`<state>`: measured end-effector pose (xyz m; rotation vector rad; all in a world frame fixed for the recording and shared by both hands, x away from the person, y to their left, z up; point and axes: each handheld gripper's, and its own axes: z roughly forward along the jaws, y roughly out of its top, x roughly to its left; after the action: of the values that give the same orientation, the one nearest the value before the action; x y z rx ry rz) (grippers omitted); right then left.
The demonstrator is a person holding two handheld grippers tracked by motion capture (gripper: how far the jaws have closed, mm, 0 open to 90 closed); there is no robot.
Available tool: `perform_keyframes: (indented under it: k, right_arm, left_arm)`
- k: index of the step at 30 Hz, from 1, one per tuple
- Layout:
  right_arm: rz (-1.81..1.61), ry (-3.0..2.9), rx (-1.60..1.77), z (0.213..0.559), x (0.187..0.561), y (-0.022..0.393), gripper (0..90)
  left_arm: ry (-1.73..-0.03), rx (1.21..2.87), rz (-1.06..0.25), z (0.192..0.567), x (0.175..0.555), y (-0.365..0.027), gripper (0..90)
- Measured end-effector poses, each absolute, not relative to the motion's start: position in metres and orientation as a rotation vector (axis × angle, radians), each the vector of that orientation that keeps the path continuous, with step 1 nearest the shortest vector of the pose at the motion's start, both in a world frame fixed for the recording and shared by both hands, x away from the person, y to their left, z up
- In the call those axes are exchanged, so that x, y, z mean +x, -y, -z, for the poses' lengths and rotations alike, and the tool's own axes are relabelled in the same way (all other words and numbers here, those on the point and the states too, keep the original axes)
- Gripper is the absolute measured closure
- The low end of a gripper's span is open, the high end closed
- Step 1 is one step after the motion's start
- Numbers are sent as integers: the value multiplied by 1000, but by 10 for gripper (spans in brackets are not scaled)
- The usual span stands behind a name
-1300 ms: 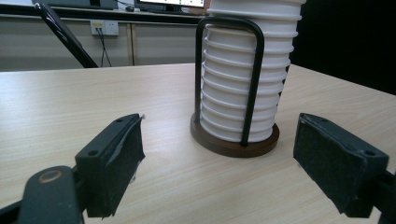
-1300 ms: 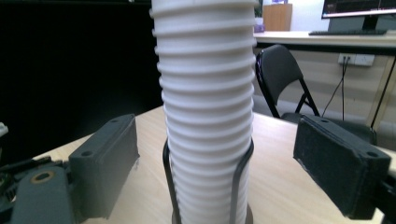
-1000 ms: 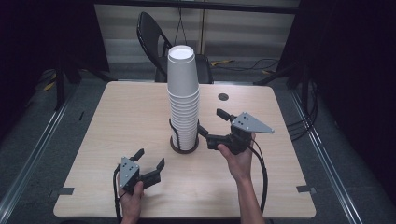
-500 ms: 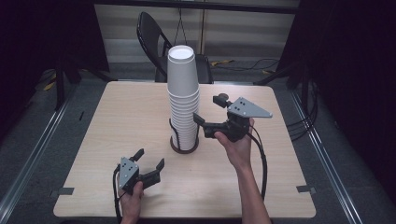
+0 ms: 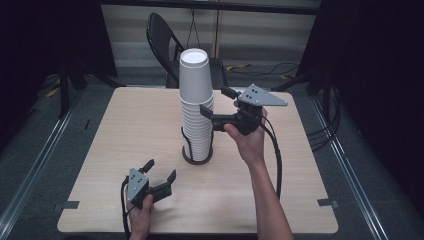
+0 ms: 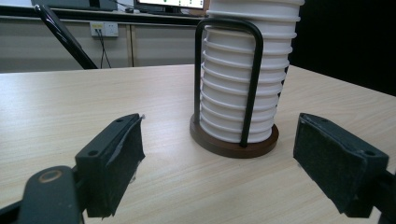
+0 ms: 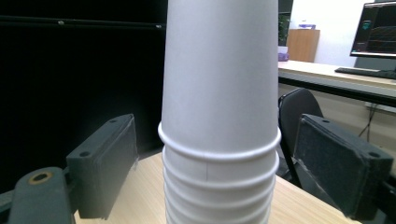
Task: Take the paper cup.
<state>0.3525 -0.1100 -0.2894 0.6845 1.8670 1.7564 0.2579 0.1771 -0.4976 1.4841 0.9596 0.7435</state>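
Left gripper (image 5: 159, 179) rests low on the light wooden table (image 5: 125, 130), jaws spread, empty, aimed at the cup holder's round base (image 6: 233, 145) — likely parked while the other works. Stack of white paper cups (image 5: 196, 110) stands mid-table inside the black wire holder (image 6: 252, 88). Right gripper (image 5: 218, 105), raised, jaws apart either side of the top cup (image 7: 219, 79) — apparently placed to lift it off. Folding chair (image 5: 162, 35) behind; dark surrounds.
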Motion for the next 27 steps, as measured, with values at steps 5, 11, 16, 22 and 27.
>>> perform_keyframes:
  k: [5, 11, 16, 22, 27]
  right_arm:
    - [-1761, -1873, 671, 284, 359, 105, 131]
    - [-1760, -1877, 677, 276, 366, 100, 130]
    - [-1760, -1893, 673, 271, 374, 96, 132]
    - [-1763, -1913, 673, 270, 383, 87, 128]
    - [-1754, -1931, 695, 270, 391, 79, 105]
  left_arm:
    - [-956, 1482, -742, 498, 258, -178, 159]
    - [-957, 1480, -742, 498, 257, -178, 159]
    - [-957, 1481, -741, 498, 257, -178, 159]
    - [-961, 1473, -740, 498, 257, -178, 159]
    - [-958, 1470, -738, 498, 257, -178, 159]
